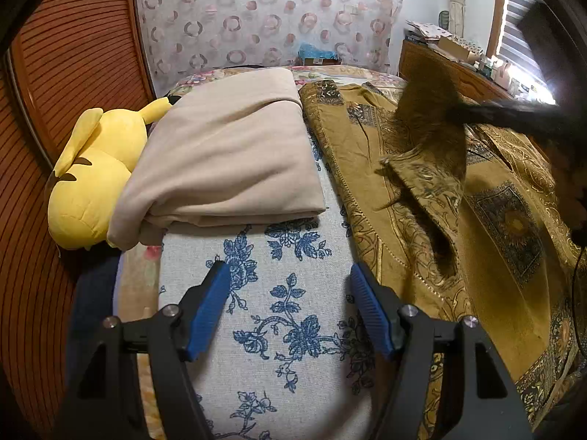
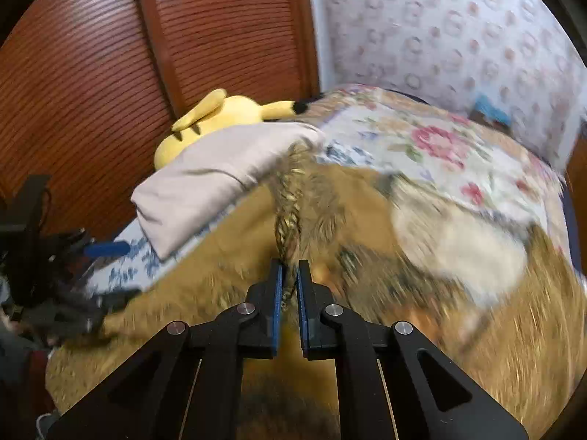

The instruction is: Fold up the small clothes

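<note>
A mustard garment with dark ornate panels lies spread over the right side of the bed. My right gripper is shut on a bunched edge of this garment, and the cloth around it is blurred. In the left wrist view a flap of the garment is lifted up, with a dark blur reaching it from the right. My left gripper stands open above a white cloth with blue flowers, just left of the garment's edge. Nothing is between its blue pads.
A folded beige cloth lies at the back left, partly over a yellow plush toy. A slatted wooden door closes off the left side. A patterned curtain hangs behind the bed, and a cluttered wooden dresser stands at the back right.
</note>
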`<state>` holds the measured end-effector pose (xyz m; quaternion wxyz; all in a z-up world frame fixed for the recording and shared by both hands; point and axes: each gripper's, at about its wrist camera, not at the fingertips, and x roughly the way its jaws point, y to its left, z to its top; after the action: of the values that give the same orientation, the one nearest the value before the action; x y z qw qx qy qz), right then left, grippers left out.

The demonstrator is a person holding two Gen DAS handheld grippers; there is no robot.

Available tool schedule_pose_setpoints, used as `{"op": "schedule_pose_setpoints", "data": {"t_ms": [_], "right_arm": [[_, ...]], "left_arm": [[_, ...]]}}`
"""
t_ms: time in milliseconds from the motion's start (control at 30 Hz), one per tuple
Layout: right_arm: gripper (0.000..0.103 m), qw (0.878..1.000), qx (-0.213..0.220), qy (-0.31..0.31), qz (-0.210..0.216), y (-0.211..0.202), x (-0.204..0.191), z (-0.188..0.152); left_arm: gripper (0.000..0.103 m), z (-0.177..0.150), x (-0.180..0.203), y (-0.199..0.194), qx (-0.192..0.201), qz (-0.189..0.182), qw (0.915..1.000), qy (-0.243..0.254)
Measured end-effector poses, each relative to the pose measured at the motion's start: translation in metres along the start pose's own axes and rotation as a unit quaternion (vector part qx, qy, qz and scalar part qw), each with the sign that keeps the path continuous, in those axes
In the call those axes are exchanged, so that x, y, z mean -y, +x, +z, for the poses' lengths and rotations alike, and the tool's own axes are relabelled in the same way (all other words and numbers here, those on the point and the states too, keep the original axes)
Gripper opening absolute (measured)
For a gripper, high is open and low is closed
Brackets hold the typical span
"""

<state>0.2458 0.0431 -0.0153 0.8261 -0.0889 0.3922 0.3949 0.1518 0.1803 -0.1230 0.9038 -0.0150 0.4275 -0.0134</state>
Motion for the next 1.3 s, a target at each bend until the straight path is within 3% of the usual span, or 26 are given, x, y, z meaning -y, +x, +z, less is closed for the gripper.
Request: {"op": "schedule_pose_setpoints", "data": {"t_ms": [167,267,333,400,500,733,867,933,1033,1167,1300], "right_arm": [[0.007,0.998,-0.007,0.037,-0.043,-0.025,0.022,-0.033],[0.023,0.997,-0.002,0.047,-0.064,-0.034,0.029,-0.037],[0.042,0.996,0.013,0.051,-0.072,-0.041,0.031,-0.034],[0.045,0.996,0.026,0.049,-0.074,-0.046,0.029,-0.029],[0.047,0.998,0.035,0.034,-0.04,-0.043,0.017,-0.019],[0.047,0.999,-0.027,0.003,0.035,0.022,-0.017,-0.002],[0.047,0.998,-0.055,-0.005,0.039,0.044,-0.023,-0.001],[0.029,0.997,-0.069,-0.007,0.042,0.047,-0.023,-0.004],[0.009,0.997,-0.063,-0.012,0.05,0.033,-0.021,-0.012],[0.006,0.998,-0.032,-0.008,0.051,-0.007,-0.018,-0.026],[0.006,0.998,-0.028,0.003,0.052,-0.035,-0.017,-0.046]], "left_arm": [[0.068,0.0,0.0,0.0,0.0,0.0,1.0,0.0],[0.068,0.0,0.0,0.0,0.0,0.0,1.0,0.0],[0.068,0.0,0.0,0.0,0.0,0.0,1.0,0.0],[0.068,0.0,0.0,0.0,0.0,0.0,1.0,0.0],[0.068,0.0,0.0,0.0,0.0,0.0,1.0,0.0],[0.068,0.0,0.0,0.0,0.0,0.0,1.0,0.0],[0.068,0.0,0.0,0.0,0.0,0.0,1.0,0.0],[0.068,0.0,0.0,0.0,0.0,0.0,1.0,0.0],[0.068,0.0,0.0,0.0,0.0,0.0,1.0,0.0],[0.068,0.0,0.0,0.0,0.0,0.0,1.0,0.0],[0.068,-0.001,0.0,0.0,0.001,0.0,1.0,0.0]]}}
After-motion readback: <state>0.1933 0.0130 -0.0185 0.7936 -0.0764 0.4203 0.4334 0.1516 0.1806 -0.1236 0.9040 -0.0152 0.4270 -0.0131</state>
